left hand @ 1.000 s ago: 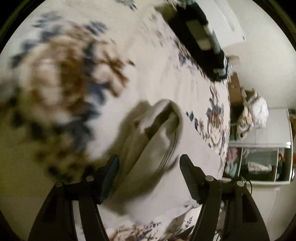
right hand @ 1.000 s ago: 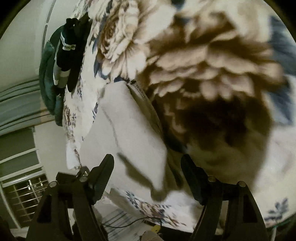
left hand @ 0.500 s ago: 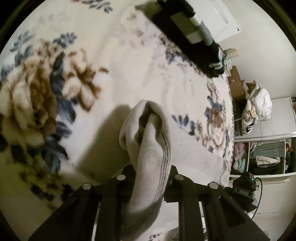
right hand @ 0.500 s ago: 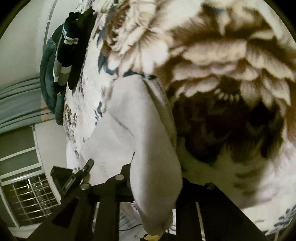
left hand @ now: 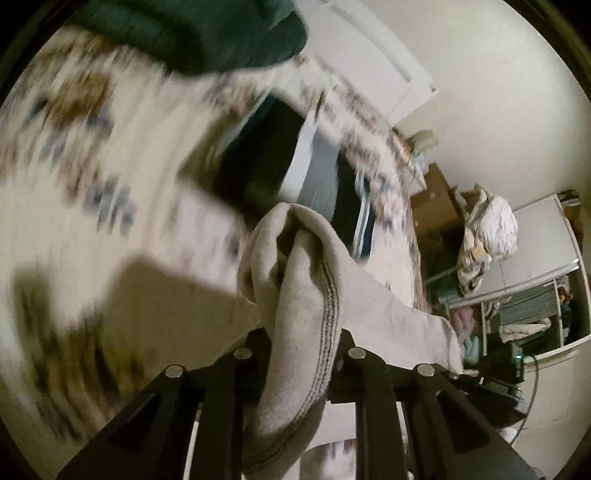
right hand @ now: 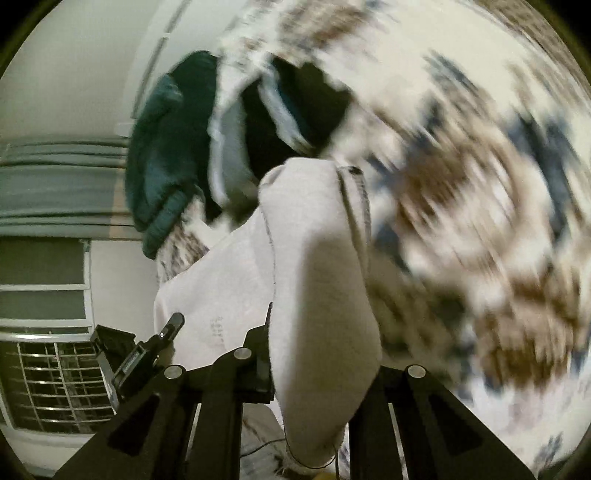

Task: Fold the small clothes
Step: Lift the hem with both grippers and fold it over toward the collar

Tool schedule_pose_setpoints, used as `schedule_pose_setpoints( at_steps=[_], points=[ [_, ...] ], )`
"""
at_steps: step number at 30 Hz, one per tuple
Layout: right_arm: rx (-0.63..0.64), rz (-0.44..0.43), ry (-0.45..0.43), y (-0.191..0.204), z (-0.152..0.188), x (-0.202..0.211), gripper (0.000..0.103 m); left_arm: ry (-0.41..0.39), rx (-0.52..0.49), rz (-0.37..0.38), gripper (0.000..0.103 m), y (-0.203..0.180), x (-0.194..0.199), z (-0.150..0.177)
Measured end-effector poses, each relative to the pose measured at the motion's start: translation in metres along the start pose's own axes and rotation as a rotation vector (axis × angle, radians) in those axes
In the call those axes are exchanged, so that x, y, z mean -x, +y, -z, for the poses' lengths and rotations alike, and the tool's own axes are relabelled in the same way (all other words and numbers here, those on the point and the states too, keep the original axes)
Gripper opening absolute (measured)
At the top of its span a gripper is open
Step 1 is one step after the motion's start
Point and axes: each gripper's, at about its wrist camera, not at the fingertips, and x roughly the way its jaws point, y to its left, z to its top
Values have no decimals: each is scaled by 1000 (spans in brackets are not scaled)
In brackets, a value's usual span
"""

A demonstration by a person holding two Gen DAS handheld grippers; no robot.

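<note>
A small light grey garment [left hand: 306, 295] with dark stitching along its hem is pinched at one edge in my left gripper [left hand: 304, 354], which is shut on it. The same garment [right hand: 317, 266] shows in the right wrist view, where my right gripper [right hand: 321, 365] is shut on another edge. The cloth hangs stretched between the two grippers, lifted off the floral bed cover [left hand: 92, 166]. The left gripper [right hand: 147, 354] shows at the lower left of the right wrist view.
A black and grey-striped garment [left hand: 295, 166] and a dark green quilted item [left hand: 207, 33] lie further along the bed. A shelf with clothes [left hand: 524, 314] and a white bundle [left hand: 487, 236] stand beyond the bed. A barred window [right hand: 51, 380] is at the left.
Both grippers went from open beside the garment to shut on its edges, then lifted it and swung it toward the dark clothes; the bed cover is now motion-blurred.
</note>
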Motion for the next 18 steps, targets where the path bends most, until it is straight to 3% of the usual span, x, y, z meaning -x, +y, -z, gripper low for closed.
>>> schedule_pose_setpoints(
  at_steps=[5,10,14,18],
  points=[
    [85,-44,-63,62,-101,-30,14,-100,-70,-18,15,-19,-32,-105],
    [120,-31,-74,87,-191,-85,14,-109,-110,-92,16,0,-95,-178],
    [102,9,-60,78,-240,-136,14,-66,-146,-158,17,20,-142,-204],
    [105,80,-23,67,-259,-164,16,-10,-155,-243,22,28,-163,-211]
  ],
)
